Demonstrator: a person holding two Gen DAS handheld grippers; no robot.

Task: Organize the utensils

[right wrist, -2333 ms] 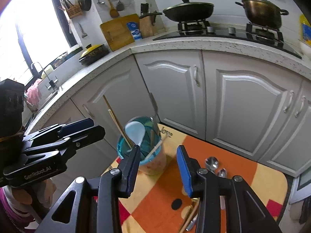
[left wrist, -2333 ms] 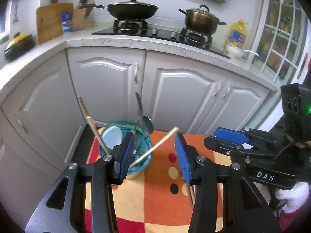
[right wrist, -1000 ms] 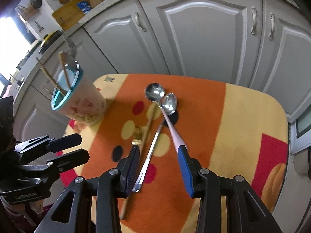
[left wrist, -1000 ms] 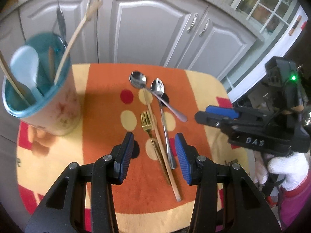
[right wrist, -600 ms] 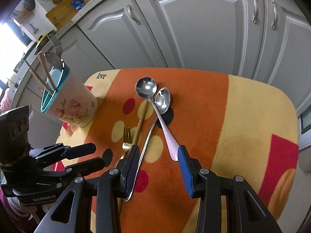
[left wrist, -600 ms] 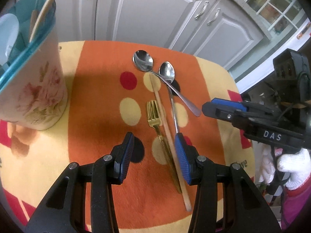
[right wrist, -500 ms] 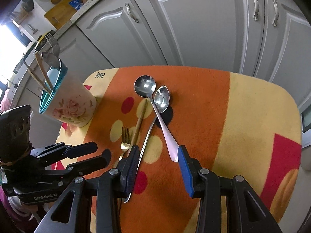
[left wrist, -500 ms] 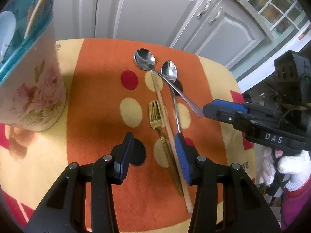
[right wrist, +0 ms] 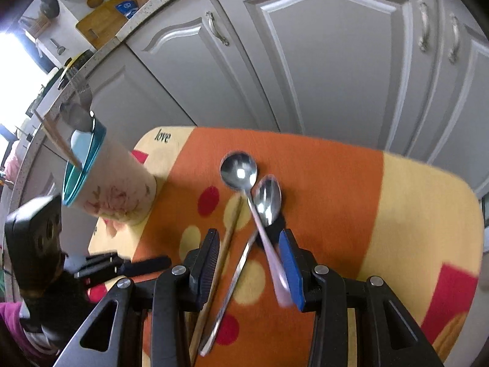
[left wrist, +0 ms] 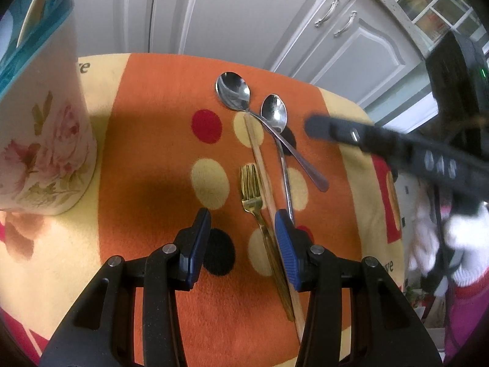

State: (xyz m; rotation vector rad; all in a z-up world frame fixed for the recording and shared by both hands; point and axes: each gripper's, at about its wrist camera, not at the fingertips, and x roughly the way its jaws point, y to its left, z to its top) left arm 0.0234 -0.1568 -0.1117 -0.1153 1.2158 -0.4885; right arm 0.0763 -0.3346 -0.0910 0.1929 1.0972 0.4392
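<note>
Cup (left wrist: 39, 140) blocking the tabletop's (left wrist: 146, 159) left edge, bare cloth between cup and utensils (left wrist: 262, 165), cupboards (right wrist: 321, 70) close behind, right side clear

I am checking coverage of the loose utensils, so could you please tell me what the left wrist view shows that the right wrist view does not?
Only the left wrist view shows the gold fork. Only the right wrist view shows the utensil cup's contents and the counter's cutting board. Both show the two spoons, the wooden chopstick and the orange mat.
</note>
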